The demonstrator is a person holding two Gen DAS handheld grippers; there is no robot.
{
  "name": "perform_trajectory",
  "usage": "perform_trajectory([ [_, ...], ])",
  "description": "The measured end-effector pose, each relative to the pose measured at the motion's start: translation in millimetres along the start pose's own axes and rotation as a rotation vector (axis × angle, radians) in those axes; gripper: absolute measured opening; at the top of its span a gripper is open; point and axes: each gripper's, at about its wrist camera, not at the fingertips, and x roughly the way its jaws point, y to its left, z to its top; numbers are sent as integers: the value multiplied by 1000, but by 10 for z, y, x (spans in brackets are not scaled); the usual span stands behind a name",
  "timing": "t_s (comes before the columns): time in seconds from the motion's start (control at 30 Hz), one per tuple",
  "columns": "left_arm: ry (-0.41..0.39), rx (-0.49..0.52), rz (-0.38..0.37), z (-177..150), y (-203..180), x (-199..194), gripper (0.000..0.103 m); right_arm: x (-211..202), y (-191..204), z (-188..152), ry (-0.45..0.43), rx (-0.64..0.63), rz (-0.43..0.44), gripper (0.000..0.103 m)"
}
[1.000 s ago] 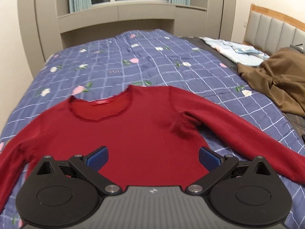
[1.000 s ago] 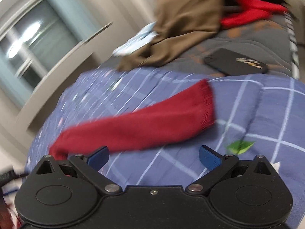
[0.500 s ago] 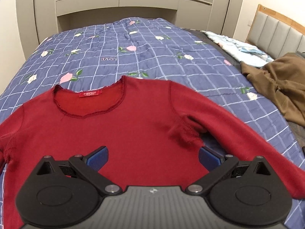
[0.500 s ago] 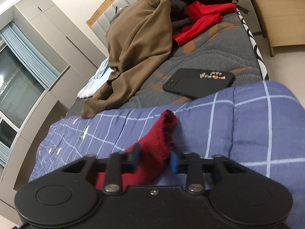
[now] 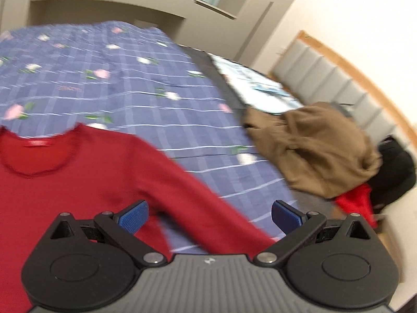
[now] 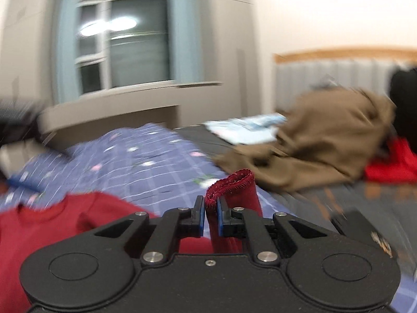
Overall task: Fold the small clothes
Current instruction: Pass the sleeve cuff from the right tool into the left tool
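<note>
Left wrist view: one dark red long-sleeved knit sweater (image 5: 86, 172) lies flat, front up, on the bed's blue checked floral quilt (image 5: 125, 78), neckline toward the far wall. One sleeve runs down and to the right, passing under the left hand-held gripper (image 5: 209, 215). That gripper's blue pads (image 5: 133, 216) stand wide apart, holding nothing, poised over the armpit area where sleeve meets body. Beyond the quilt's edge: one crumpled brown garment (image 5: 312, 146), one bright red cloth (image 5: 357, 203) beside it, one black bag (image 5: 396, 169), one pale blue printed fabric (image 5: 258, 83) and the grey padded headboard (image 5: 338, 78). Picture is blurred (details soft).

Right wrist view: the right hand-held gripper (image 6: 210, 215) is closed tight on the cuff end of the sleeve (image 6: 234, 195), the frayed cuff edge standing up above the fingertips. The sweater's body shows low at left, on the quilt. One window with pale blue curtains (image 6: 122, 47) behind; the brown garment, the red cloth and the pale fabric sit to the right. A dark flat object at the lower right is too blurred to name.

Progress, as judged: early. The body lies unfolded; only one sleeve is picked up and looks ready to be carried across the chest. Left to do: lay this sleeve in, fold the other sleeve (not in view), then fold the body. Count of sweaters in hand: one.
</note>
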Motion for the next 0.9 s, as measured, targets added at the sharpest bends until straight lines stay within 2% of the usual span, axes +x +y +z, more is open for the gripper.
perform_trajectory([
  [0.17, 123, 40, -141, 138, -240, 279, 102, 16, 388, -38, -16, -139, 60, 8],
  [0.33, 258, 103, -163, 88, -450, 671, 95, 32, 599, -88, -12, -199, 92, 8],
  [0.53, 348, 109, -178, 61, -590, 875, 79, 76, 673, -154, -10, -245, 115, 8],
  [0.57, 362, 114, -177, 58, -603, 903, 73, 75, 680, -166, -9, -249, 117, 8],
  [0.63, 386, 119, -175, 59, -638, 975, 48, 65, 696, -183, -10, -254, 123, 8],
  [0.67, 401, 117, -172, 70, -643, 1002, 26, 62, 702, -188, -11, -256, 124, 8],
  [0.7, 410, 110, -168, 76, -640, 1026, 16, 59, 685, -188, -11, -258, 126, 8],
  [0.77, 398, 109, -175, 89, -636, 1030, 10, 57, 661, -192, -14, -258, 131, 11],
  [0.83, 374, 121, -173, 113, -645, 1003, 9, 56, 611, -181, -14, -246, 144, 20],
  [0.9, 343, 130, -178, 172, -647, 941, 8, 23, 558, -181, -14, -232, 161, 23],
])
